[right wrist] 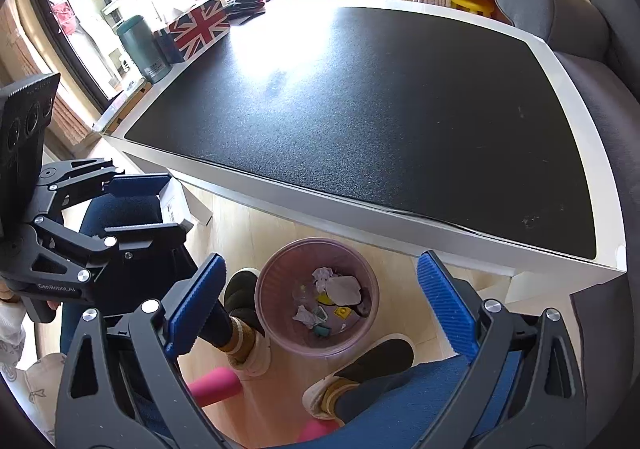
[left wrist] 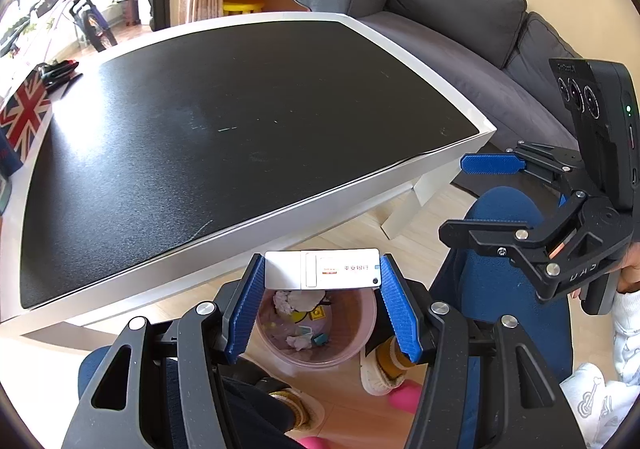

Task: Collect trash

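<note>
My left gripper [left wrist: 322, 273] is shut on a small white box [left wrist: 322, 268] with red print and holds it right above the pink trash bin [left wrist: 360, 333] on the floor. The bin [right wrist: 276, 269] holds crumpled paper and several small scraps. My right gripper [right wrist: 320, 289] is open and empty, above the bin's near side. It also shows in the left wrist view [left wrist: 472, 193] at the right, open. The left gripper shows in the right wrist view [right wrist: 160, 205] at the left with the box in it.
A white table with a black mat [left wrist: 240, 121] stands beyond the bin. A Union Jack box [right wrist: 200, 29] and a green bottle [right wrist: 142, 47] sit at its far left. A grey sofa [left wrist: 460, 29] is to the right. The person's knees and slippered feet [right wrist: 244, 329] flank the bin.
</note>
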The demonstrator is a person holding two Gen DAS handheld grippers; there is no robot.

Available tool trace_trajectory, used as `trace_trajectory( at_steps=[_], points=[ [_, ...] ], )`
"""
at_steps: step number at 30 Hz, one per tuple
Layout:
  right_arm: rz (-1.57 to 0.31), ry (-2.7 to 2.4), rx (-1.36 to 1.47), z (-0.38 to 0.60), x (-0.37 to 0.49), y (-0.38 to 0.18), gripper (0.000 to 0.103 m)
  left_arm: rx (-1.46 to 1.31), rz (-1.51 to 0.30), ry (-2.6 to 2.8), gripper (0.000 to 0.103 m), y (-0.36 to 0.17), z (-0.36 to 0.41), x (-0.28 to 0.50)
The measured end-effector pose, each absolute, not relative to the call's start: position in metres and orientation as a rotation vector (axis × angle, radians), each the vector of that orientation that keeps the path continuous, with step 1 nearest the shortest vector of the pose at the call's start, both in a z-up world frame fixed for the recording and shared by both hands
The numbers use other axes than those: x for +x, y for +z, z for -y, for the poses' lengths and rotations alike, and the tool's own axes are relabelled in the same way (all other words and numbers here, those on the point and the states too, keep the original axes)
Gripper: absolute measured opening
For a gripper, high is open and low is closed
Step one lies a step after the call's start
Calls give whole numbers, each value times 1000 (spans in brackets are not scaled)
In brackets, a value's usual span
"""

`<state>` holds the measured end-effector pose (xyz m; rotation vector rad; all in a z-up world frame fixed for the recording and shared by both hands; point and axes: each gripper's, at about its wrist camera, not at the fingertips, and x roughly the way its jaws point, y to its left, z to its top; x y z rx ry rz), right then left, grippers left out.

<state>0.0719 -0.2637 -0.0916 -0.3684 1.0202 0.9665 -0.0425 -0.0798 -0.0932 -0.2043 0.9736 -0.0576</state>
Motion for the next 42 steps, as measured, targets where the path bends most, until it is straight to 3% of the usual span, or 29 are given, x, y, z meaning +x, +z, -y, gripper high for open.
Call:
trace_trajectory(
  at_steps=[17, 18, 19, 20, 42],
  points=[
    [-1012, 957, -334, 271, 79, -86, 95, -191, -982, -93, 57, -94, 88, -36],
    [-1011, 956, -331, 272, 79, -85, 95, -193, -984, -97, 65, -95, 89, -35],
    [-1011, 954, -330, 272, 80, -85, 95, -198, -981, -99, 90, -95, 89, -35],
    [-1009, 952, -328, 273, 81, -84, 95, -205, -960, -98, 96, -93, 88, -36],
    [-984, 950, -325, 271, 83, -73, 95, -242, -947, -6, 96, -81, 68, -36]
  ],
)
